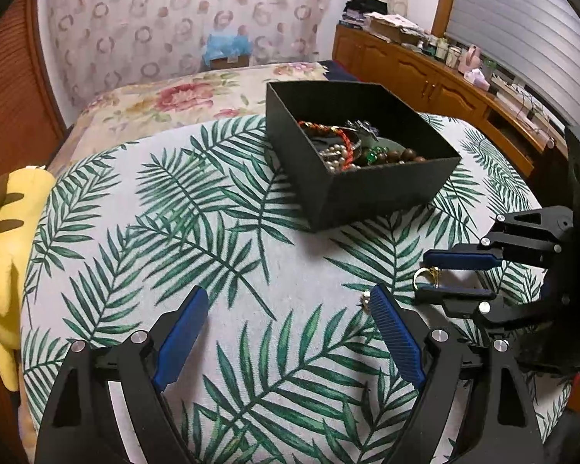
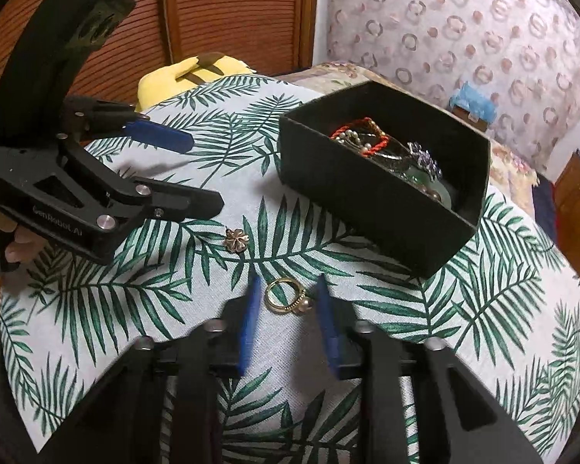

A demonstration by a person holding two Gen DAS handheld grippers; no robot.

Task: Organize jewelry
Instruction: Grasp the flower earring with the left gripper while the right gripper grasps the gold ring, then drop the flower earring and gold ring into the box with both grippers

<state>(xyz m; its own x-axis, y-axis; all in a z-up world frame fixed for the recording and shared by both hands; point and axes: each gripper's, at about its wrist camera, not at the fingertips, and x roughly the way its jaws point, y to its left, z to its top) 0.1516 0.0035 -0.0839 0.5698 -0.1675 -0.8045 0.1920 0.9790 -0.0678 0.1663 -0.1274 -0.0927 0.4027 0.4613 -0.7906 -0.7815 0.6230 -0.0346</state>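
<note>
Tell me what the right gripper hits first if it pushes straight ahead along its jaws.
Probably the gold ring: it lies on the leaf-print cloth between the right gripper's jaws, which stand apart without pressing it. Beyond sits the black box, though depth is unclear.

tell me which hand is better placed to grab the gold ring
Right. The right gripper already has its jaws on either side of the gold ring, not yet pressing it. The left gripper is open beside the flower charm.

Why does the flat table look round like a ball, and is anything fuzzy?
Both wrist views use fisheye lenses, so the leafy tablecloth bulges and the corners go black. In the right wrist view the gold ring and black box look sharp; the near fingers look slightly soft.
</note>
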